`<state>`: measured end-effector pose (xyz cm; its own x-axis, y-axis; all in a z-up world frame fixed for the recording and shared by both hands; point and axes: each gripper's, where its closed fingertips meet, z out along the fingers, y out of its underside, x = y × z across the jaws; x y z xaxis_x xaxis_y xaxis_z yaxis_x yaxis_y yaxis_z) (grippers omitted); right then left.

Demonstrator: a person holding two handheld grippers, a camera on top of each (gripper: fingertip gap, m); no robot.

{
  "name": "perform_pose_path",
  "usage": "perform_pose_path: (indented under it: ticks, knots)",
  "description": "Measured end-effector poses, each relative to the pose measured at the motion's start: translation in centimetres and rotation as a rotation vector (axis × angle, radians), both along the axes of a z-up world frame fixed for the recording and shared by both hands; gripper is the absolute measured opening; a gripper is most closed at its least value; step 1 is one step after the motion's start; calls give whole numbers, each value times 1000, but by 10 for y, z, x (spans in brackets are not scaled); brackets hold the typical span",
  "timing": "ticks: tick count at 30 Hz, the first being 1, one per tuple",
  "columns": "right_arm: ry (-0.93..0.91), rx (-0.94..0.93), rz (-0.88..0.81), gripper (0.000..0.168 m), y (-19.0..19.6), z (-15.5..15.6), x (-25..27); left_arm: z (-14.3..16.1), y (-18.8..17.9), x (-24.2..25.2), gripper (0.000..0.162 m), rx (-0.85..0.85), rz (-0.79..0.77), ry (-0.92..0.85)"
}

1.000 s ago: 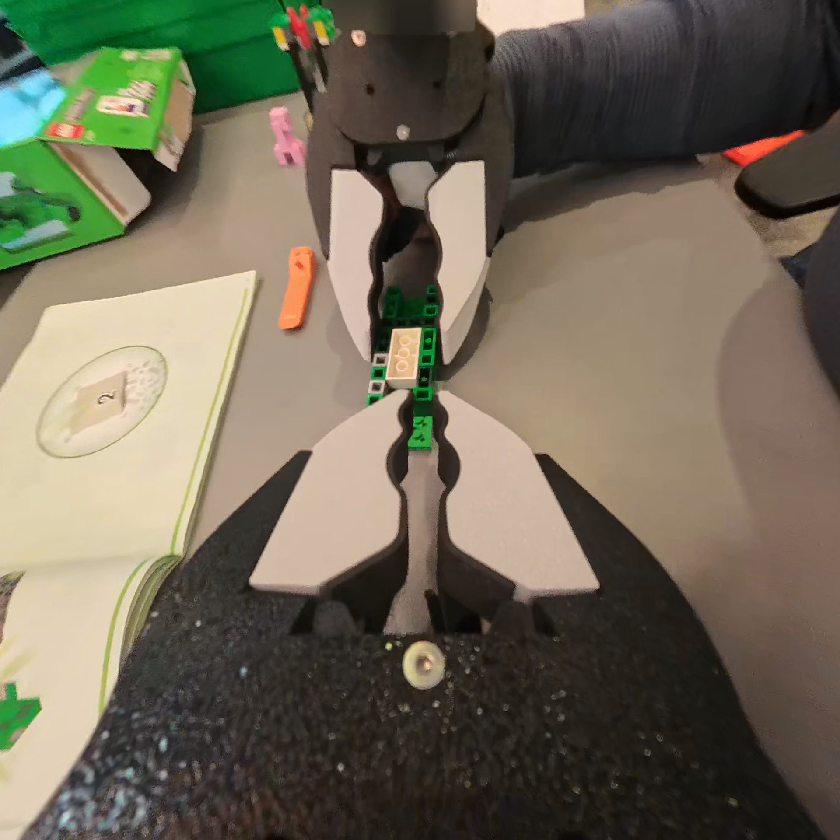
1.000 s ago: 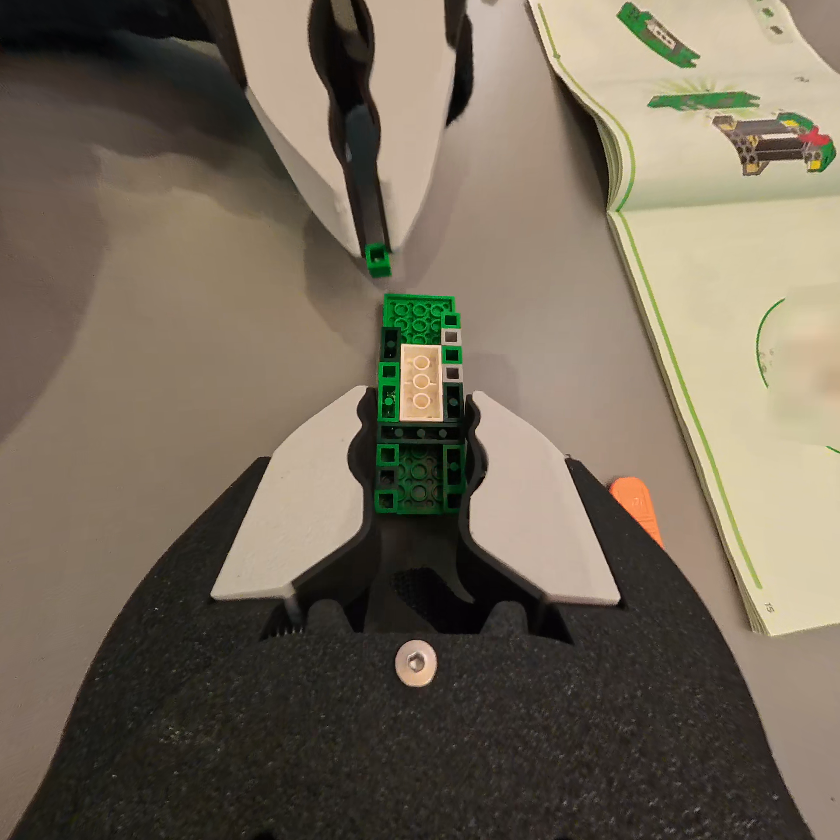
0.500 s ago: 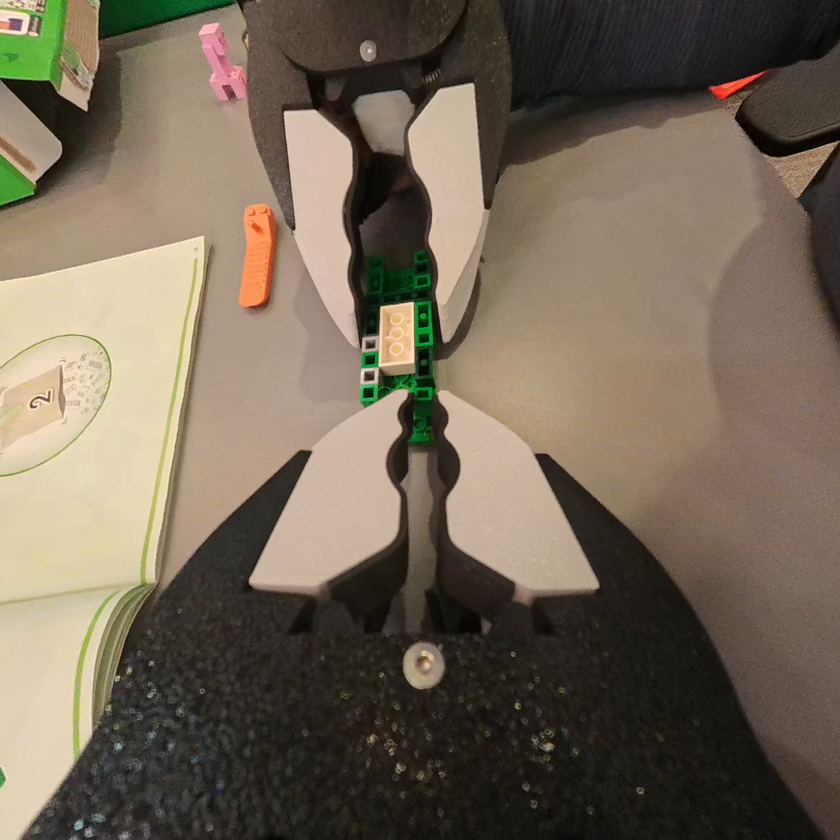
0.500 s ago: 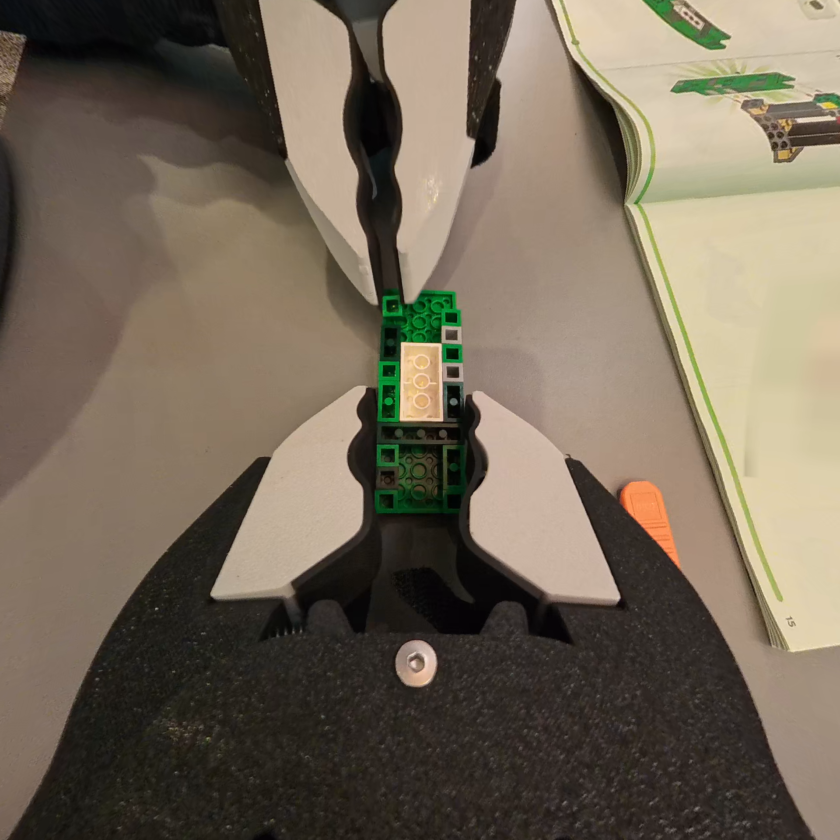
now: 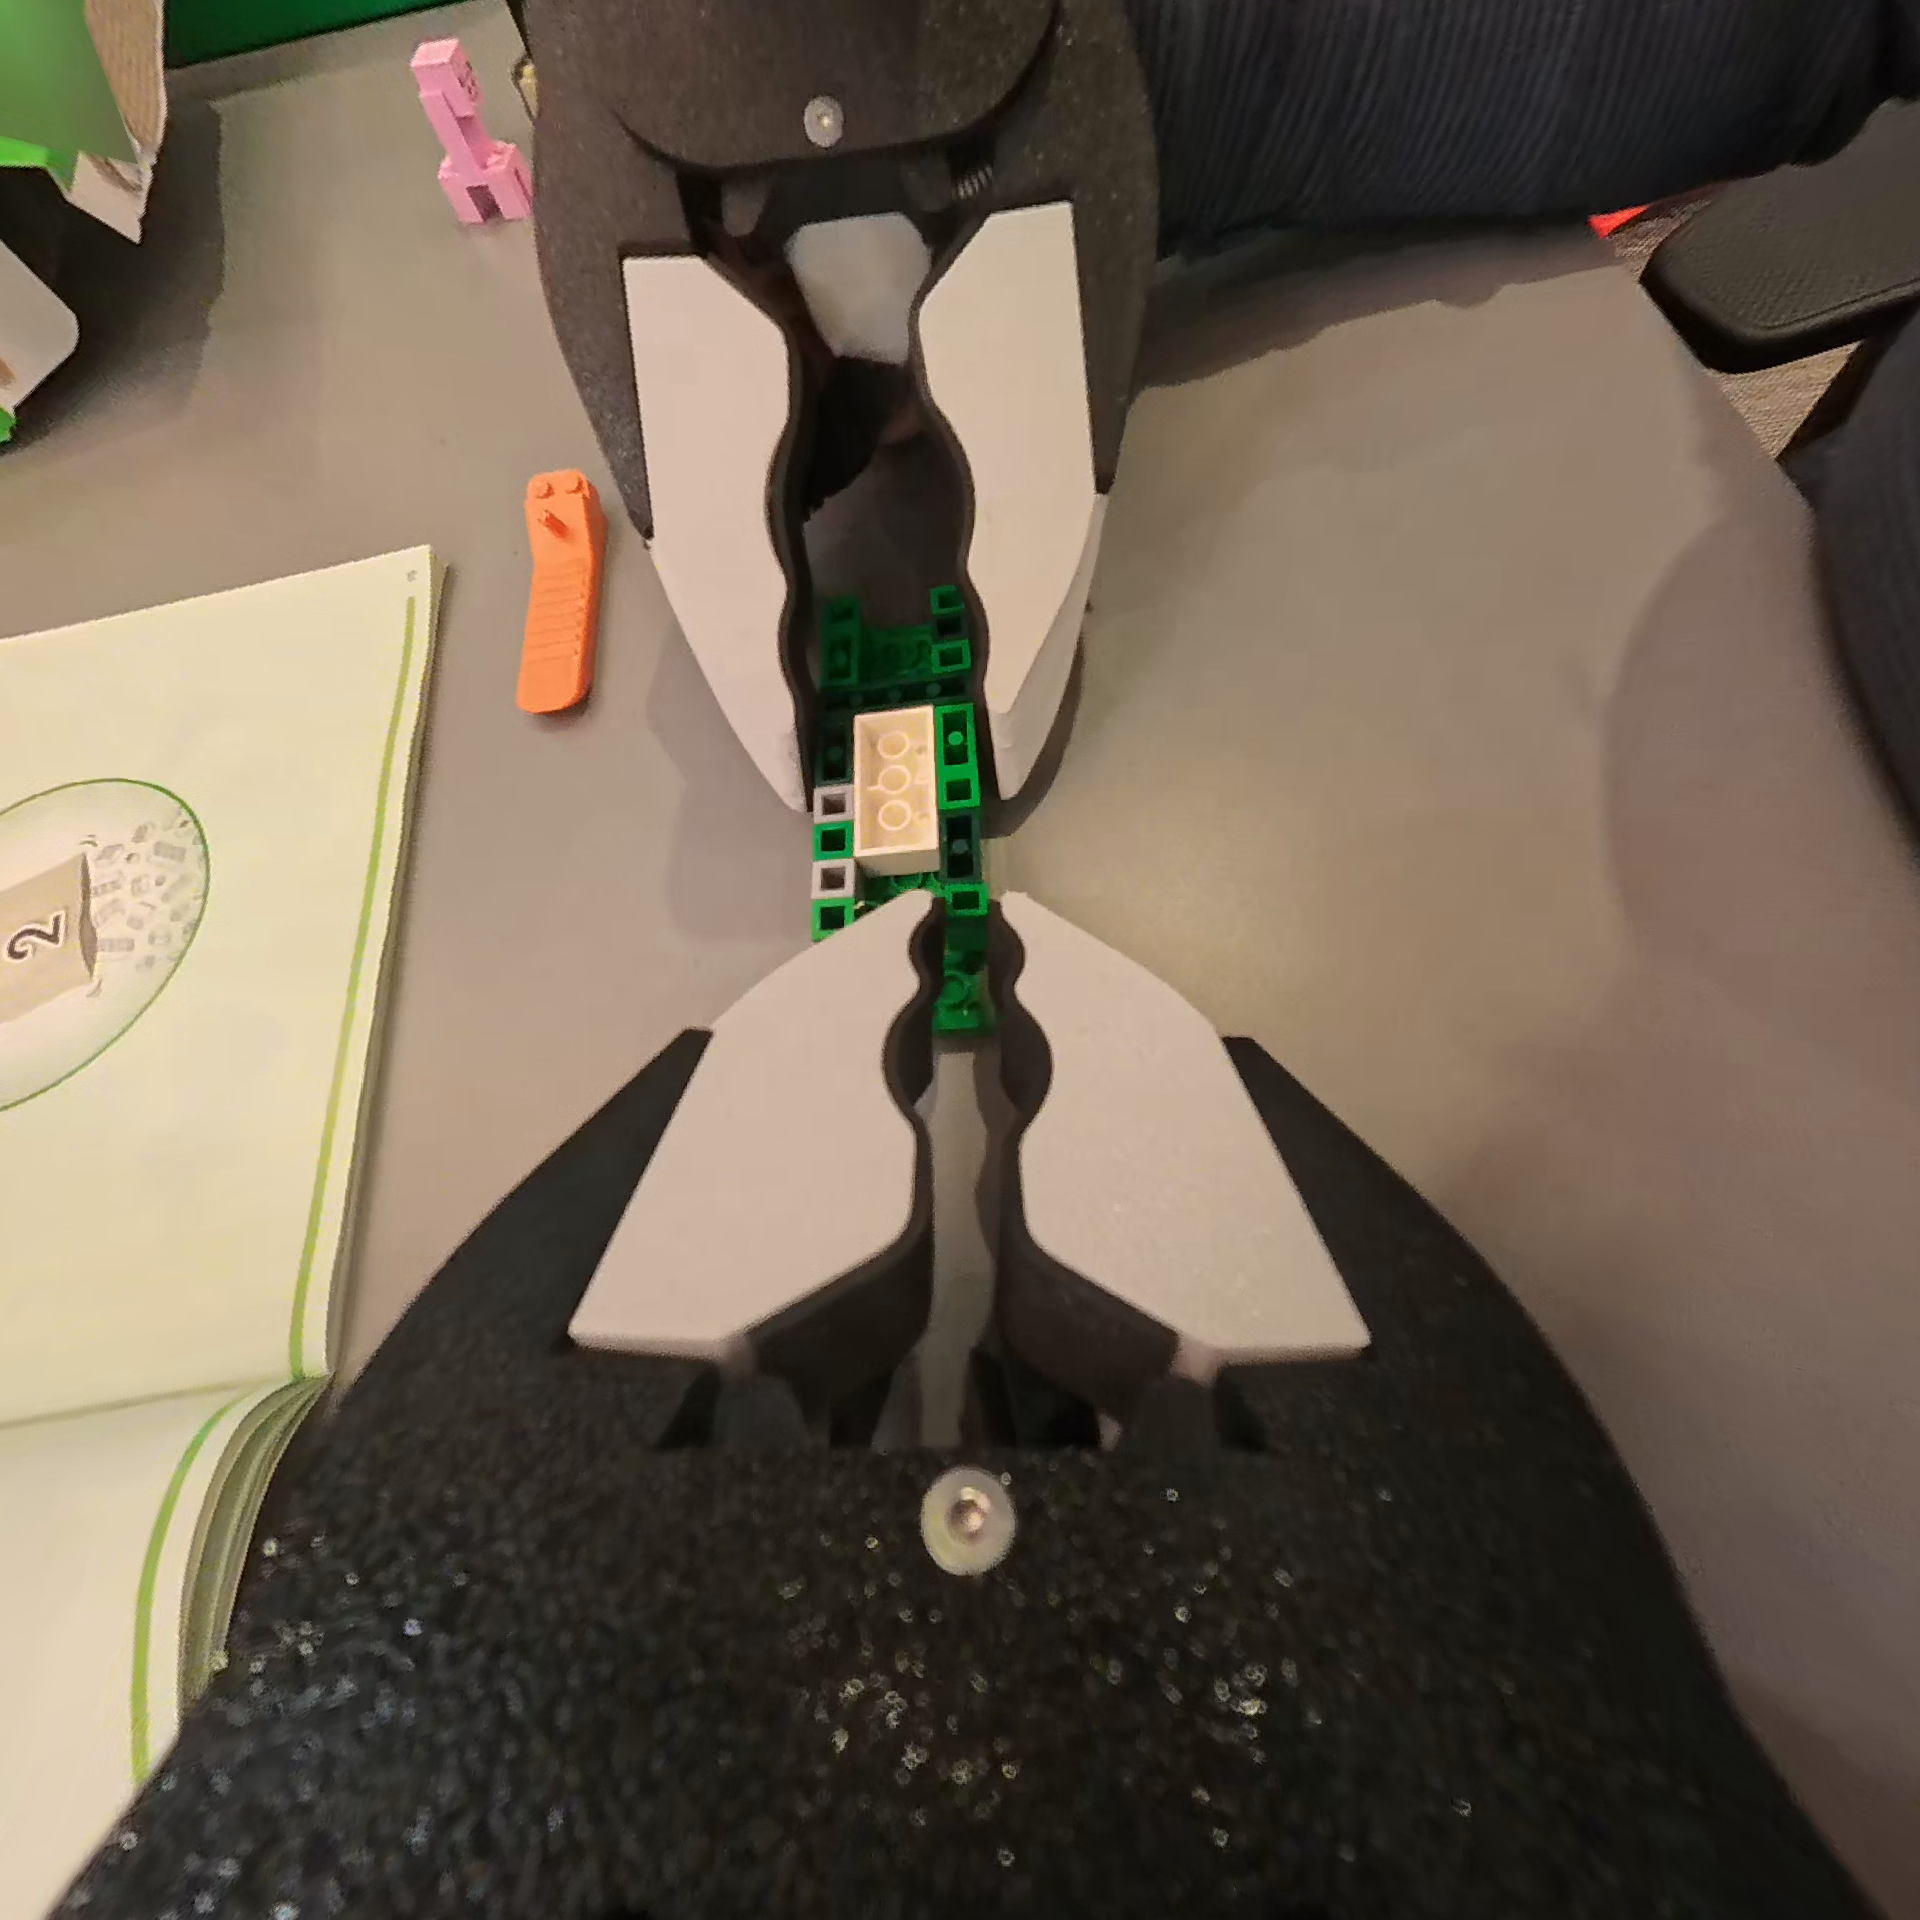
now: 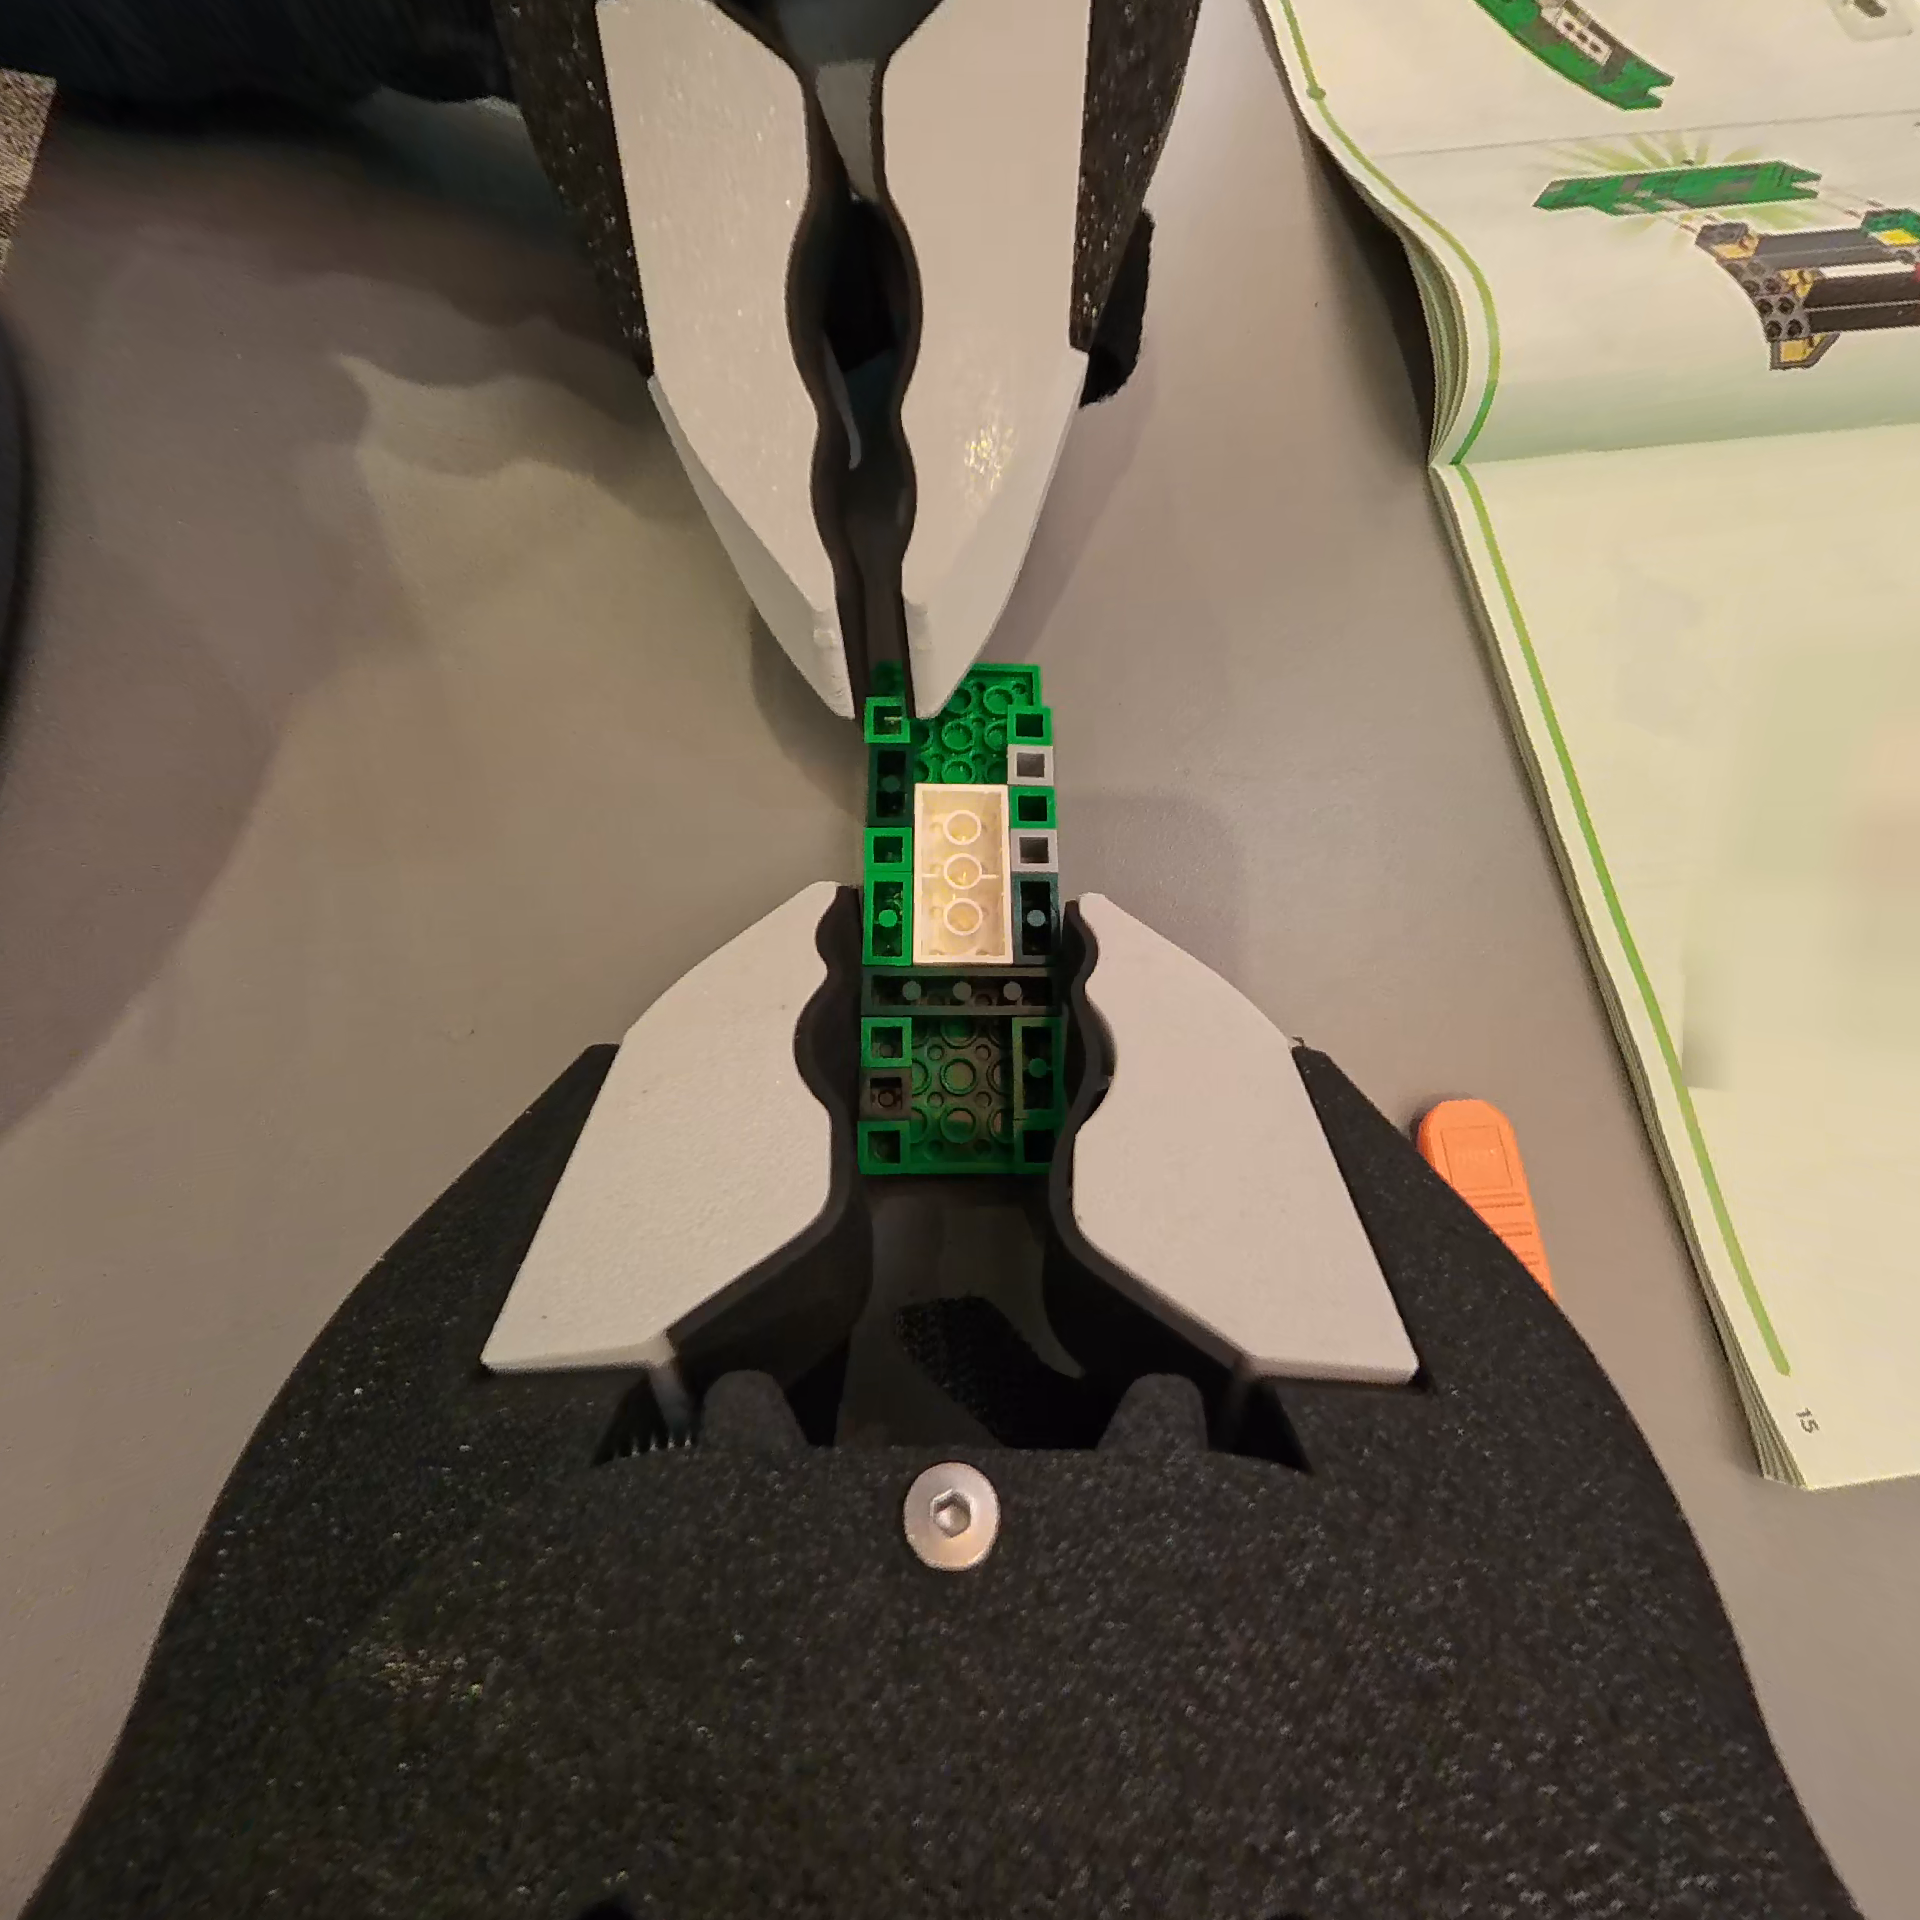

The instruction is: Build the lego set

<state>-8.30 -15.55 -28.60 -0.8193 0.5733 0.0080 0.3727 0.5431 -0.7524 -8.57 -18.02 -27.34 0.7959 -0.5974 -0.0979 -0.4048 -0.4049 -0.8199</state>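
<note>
Right now the green lego build [image 6: 961,935] lies flat on the grey surface [image 6: 364,831], its long axis running straight between the two grippers. The right gripper [image 6: 961,914] is clenched on the build's near half, one finger on each long side, bracing it. The left gripper [image 5: 961,935] faces it from the far end — clenched on a small green brick [image 6: 886,719] that sits at the build's far corner, on the side away from the open instruction booklet [image 6: 1714,727].

Whether that brick is fully seated I cannot tell; by my judgement the coming move is a press straight down at that corner, with the right gripper steadying.

Room is easy: bare surface on the side away from the booklet, while the orange brick separator [image 5: 561,597] lies near the right gripper's outer finger, between it and the booklet's edge — well clear of the corner being worked.
</note>
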Motion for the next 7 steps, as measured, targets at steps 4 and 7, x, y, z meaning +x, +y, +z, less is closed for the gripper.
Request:
perform_pose_path:
  ticks: [4,7]
  knots:
    - [-1,1,0,36,0,0,0,-1,0,0,7,-7,7,0]
    - [-1,1,0,36,0,0,0,-1,0,0,7,-2,19,7]
